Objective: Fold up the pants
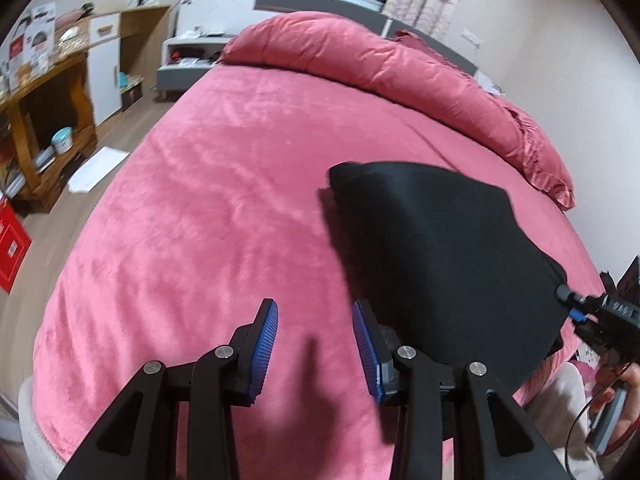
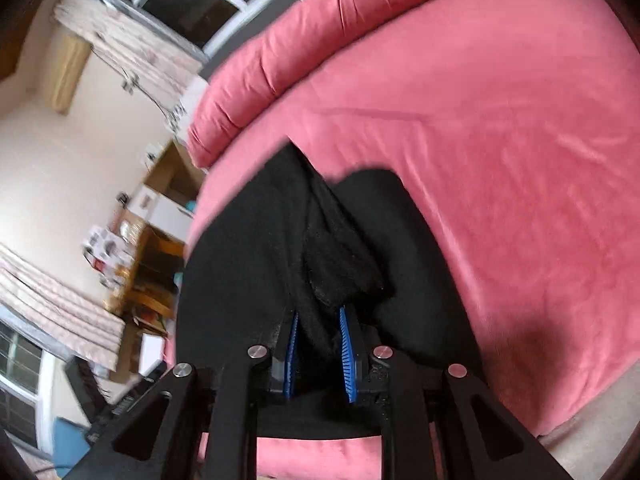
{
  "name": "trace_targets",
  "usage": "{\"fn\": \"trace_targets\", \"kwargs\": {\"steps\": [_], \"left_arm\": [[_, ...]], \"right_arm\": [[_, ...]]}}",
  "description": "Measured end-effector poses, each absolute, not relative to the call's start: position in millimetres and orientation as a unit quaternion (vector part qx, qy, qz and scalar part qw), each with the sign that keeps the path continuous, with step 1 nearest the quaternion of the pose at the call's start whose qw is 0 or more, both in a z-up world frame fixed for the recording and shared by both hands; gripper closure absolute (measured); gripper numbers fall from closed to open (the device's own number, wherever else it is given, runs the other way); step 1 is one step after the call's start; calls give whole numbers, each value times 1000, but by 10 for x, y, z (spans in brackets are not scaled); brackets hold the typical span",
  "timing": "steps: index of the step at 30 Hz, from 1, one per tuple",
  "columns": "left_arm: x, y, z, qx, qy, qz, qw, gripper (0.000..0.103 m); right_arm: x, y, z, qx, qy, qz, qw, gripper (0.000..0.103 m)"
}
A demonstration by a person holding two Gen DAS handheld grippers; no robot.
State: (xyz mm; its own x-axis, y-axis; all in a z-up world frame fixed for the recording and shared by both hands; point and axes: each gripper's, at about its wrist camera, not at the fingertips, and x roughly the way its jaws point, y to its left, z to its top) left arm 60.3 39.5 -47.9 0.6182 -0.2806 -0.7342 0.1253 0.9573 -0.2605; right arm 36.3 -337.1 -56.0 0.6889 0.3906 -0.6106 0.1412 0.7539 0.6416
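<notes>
The black, soft-fabric pants (image 1: pixel 440 264) lie on the wide bed covered by a pink plush blanket (image 1: pixel 208 184), toward the bed's near right corner as the left wrist view shows it. One broad, smooth panel of the cloth is raised off the blanket, its far corner pointing toward the middle of the bed and casting a blurred shadow on the pink pile.

The left gripper (image 1: pixel 316 340) hangs over bare blanket near the bed's near edge, just beside the pants' left border. Its jaws stand roughly half open with nothing between the blue ribbed pads (image 1: pixel 264 344); only the pink blanket shows through the gap.

The right gripper (image 2: pixel 320 344) is closed on the pants at their near right edge. In its own view a bunched fold of black fabric (image 2: pixel 344 264) runs between the two blue pads (image 2: pixel 349 356) and rises ahead of them, and the rest of the cloth spreads out to both sides. In the left wrist view the same gripper (image 1: pixel 568 294) pinches the cloth's edge at the far right, with the person's hand (image 1: pixel 616 384) on its handle.

A long rolled pink duvet (image 1: pixel 400 72) lies along the bed's far edge by the grey headboard (image 1: pixel 320 0). Off the bed's left side stand a wooden shelf unit (image 1: pixel 52 120) and a white cabinet (image 1: pixel 106 64), with a white sheet of paper (image 1: pixel 98 168) on the floor
</notes>
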Motion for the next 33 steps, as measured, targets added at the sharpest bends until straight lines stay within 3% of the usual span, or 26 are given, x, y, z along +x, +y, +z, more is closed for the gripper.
{"fn": "trace_targets", "kwargs": {"steps": [4, 11, 13, 14, 15, 21, 22, 23, 24, 27, 33], "left_arm": [[651, 142, -324, -68, 398, -147, 903, 64], [804, -388, -342, -26, 408, -199, 891, 64], [796, -474, -386, -11, 411, -198, 890, 63], [789, -507, -410, 0, 411, -197, 890, 63], [777, -530, -427, 9, 412, -198, 889, 63], [754, -551, -481, 12, 409, -202, 890, 59], [754, -560, -488, 15, 409, -201, 890, 59], [750, -564, -487, 17, 409, -201, 890, 58], [744, -569, -487, 20, 407, -199, 891, 58], [719, -583, -481, 25, 405, -197, 892, 57], [625, -641, -349, 12, 379, -234, 895, 55]], "right_arm": [[181, -3537, -384, 343, 368, 52, 863, 103], [172, -3710, -585, 371, 391, 64, 840, 98], [259, -3652, -605, 355, 394, 70, 845, 70], [313, -3618, -599, 341, 392, 66, 852, 38], [348, -3600, -593, 328, 382, 59, 862, 30], [846, -3299, -642, 224, 405, 87, 882, 30], [878, -3206, -630, 196, 412, 87, 886, 32], [896, -3114, -615, 167, 418, 96, 888, 50], [900, -2984, -611, 127, 432, 106, 887, 75], [814, -2796, -533, 68, 445, 109, 886, 92], [377, -3142, -160, 159, 419, 99, 888, 95]]}}
